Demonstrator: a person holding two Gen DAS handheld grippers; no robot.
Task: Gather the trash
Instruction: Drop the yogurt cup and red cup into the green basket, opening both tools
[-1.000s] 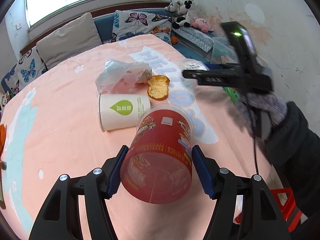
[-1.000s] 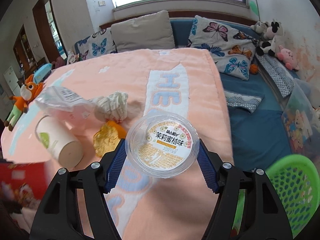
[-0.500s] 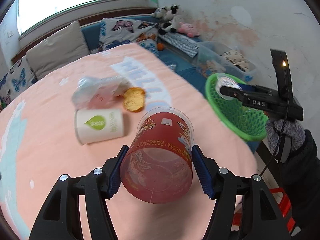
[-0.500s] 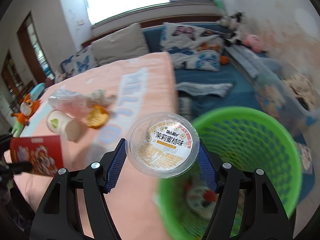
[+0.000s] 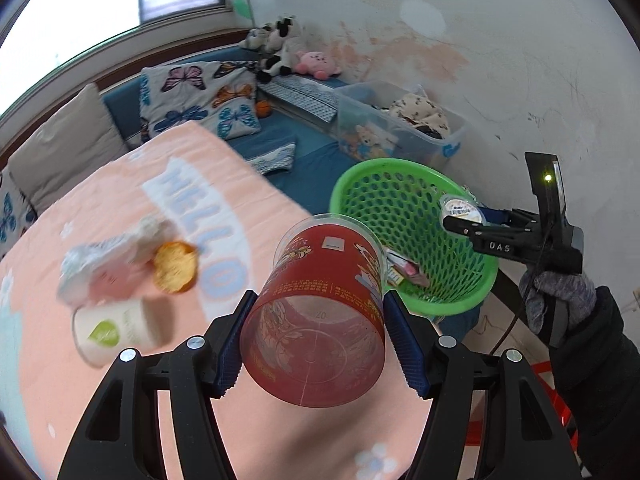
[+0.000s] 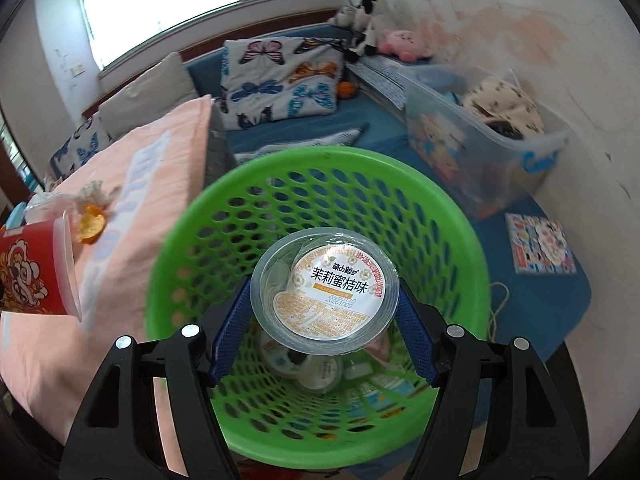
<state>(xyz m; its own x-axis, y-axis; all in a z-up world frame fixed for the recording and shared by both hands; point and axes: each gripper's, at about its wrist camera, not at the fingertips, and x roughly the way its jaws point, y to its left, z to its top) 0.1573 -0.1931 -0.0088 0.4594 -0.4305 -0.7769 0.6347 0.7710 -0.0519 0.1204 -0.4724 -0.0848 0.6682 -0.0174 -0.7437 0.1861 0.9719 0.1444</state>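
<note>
- Left gripper point(image 5: 316, 340): blue pads pressed on both sides of a red printed plastic cup point(image 5: 320, 316), clear rim facing away, held above the peach blanket with pale "HELLO" lettering point(image 5: 224, 216); cup base covers part of the blanket.
- Right gripper point(image 6: 324, 320): jaws opening, a clear round plastic tub with a white-and-orange printed lid point(image 6: 325, 287) between the blue pads point(image 6: 412, 332), right over the mouth of the green perforated plastic basket point(image 6: 448, 216); whether the pads touch the tub's sides is hidden under its lid.
- Basket bottom: wrappers and a round container, mostly hidden by the tub, blurred.
- Right hand point(image 5: 556, 300): grey knit glove, dark sleeve, cut off at frame edge.
- Blanket, blurred: white paper cup with a green leaf mark point(image 5: 116, 330) on its side, orange crinkled wrapper point(image 5: 175, 267), crumpled clear plastic bag point(image 5: 104, 264).
- Beyond: blue mattress point(image 5: 312, 156), butterfly-print cushions point(image 5: 196, 100), clear storage bin point(image 5: 400, 120), plush toys point(image 5: 288, 48), stained white wall, bright window.
</note>
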